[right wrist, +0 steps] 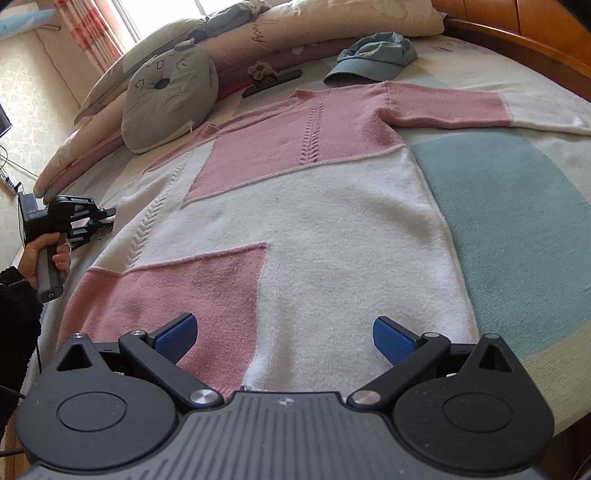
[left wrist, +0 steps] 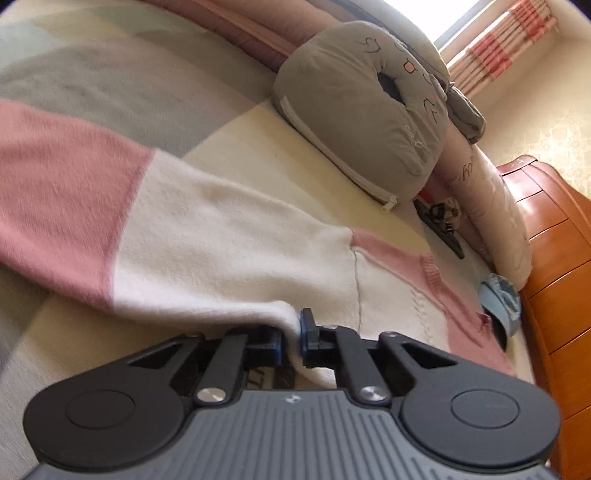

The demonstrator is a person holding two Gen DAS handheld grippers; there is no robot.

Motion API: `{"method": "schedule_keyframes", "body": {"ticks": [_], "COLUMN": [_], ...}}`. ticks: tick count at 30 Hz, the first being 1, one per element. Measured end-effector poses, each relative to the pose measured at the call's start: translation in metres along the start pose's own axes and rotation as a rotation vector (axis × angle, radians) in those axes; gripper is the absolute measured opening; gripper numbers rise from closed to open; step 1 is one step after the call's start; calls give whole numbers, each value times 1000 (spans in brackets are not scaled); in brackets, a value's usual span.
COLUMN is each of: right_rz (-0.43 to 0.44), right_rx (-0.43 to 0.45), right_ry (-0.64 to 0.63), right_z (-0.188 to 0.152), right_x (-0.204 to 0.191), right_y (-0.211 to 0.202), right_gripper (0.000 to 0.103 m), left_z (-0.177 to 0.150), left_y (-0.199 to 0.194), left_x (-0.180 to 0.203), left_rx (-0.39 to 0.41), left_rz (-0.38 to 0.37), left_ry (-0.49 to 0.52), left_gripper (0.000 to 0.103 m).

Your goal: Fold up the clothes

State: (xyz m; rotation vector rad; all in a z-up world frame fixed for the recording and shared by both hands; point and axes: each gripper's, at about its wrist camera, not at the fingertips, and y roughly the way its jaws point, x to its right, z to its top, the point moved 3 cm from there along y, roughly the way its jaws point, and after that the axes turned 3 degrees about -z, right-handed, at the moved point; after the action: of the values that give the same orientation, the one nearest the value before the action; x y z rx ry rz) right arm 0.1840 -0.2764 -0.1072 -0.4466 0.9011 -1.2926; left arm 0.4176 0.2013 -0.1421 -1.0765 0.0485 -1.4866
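Note:
A pink and white knitted sweater [right wrist: 303,221] lies spread flat on the bed, neck toward the pillows. Its right sleeve [right wrist: 480,109] stretches out to the far right. My right gripper [right wrist: 283,338] is open and hovers over the hem, its blue pads apart. My left gripper [left wrist: 291,341] is shut on the white part of the left sleeve [left wrist: 207,251], which lifts away to the left with its pink end raised. In the right wrist view the left gripper [right wrist: 107,218] shows at the sweater's left edge, held by a hand [right wrist: 44,258].
A grey cat-face cushion [right wrist: 170,99] and long pillows [right wrist: 295,26] line the head of the bed. A blue cap [right wrist: 373,55] and a black tool [right wrist: 273,83] lie beyond the collar. The wooden bed frame [left wrist: 554,258] borders the mattress. The bedspread [right wrist: 509,206] has pale blue blocks.

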Motion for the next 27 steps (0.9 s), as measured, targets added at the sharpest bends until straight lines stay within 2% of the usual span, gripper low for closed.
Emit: {"method": "schedule_keyframes", "body": {"ticks": [5,9,14,17,19,23,27], "right_rz": [-3,-4,-4,11,23,45,61], "right_rx": [0,5,11,24,30,36,37], "right_ry": [-18,-17,-17,-23,-24,-30,-33], "right_z": [0,-1,-2,-3,-4,-7,-10], "right_x": [-2,-3,-4,-8,-11,-16,-21], "right_y": [-2,-4,-8,-13,-15,-19,-20], "right_gripper": [103,103,103,103,103,103,103], "left_z": [23,25,18,6,-9,-44,-71], "left_y": [4,15,6,-12,-31,-71,-81], "left_x": [8,11,17,25,30,40,50], "left_rx": [42,25,-16,-53,-70,-99,-157], "left_rz": [57,108,129,146,121,21,-52], "left_ry": [98,179,245,311,351,384,406], "left_gripper": [6,7,16,29,43,44,41]}}
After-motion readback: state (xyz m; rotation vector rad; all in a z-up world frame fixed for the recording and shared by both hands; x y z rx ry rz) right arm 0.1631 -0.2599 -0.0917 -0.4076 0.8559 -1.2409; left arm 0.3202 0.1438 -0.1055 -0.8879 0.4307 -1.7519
